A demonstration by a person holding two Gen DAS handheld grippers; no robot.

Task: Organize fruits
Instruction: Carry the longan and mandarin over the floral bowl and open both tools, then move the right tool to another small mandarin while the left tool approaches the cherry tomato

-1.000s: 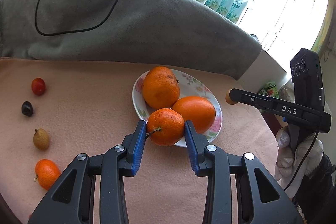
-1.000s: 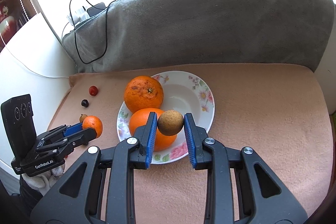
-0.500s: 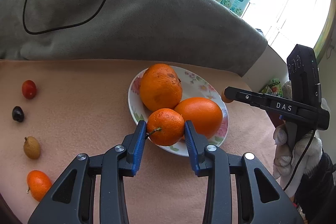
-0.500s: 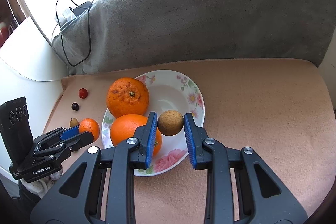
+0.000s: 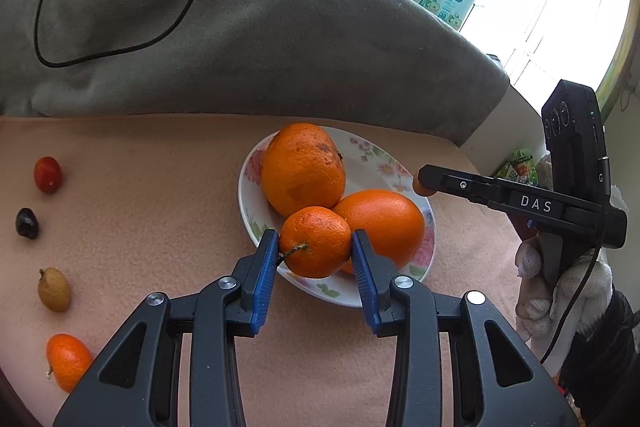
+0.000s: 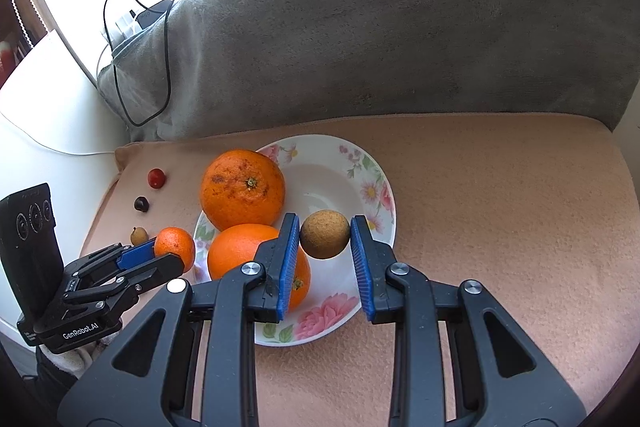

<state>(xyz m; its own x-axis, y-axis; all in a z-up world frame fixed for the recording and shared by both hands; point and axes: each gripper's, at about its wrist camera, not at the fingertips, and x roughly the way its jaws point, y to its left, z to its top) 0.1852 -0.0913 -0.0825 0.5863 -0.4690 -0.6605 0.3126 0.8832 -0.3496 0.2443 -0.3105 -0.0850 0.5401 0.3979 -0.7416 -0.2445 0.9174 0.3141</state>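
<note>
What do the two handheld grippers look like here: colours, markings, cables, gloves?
Both are black plastic with silver pivot screws and ribbed blue pads. The left gripper reads "GenRobot.AI" on its side; the right gripper reads "DAS". Each carries a black camera block with round lenses. A black cable trails from the right one, held in a white knit glove.

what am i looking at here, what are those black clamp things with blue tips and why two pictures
Those are two hand-held grippers, each carried by a person, with no robot arm. Each has a camera looking along its two fingers, so you get one picture per hand.

The left hand-held gripper is shut on a small mandarin. The right hand-held gripper is shut on a round brown fruit above a floral plate. A gloved hand shows at the right of the left picture.

The plate sits on a peach cloth and holds a big orange and a smooth orange. Beside it lie a red fruit, a dark one, a tan one and a small orange one.
</note>
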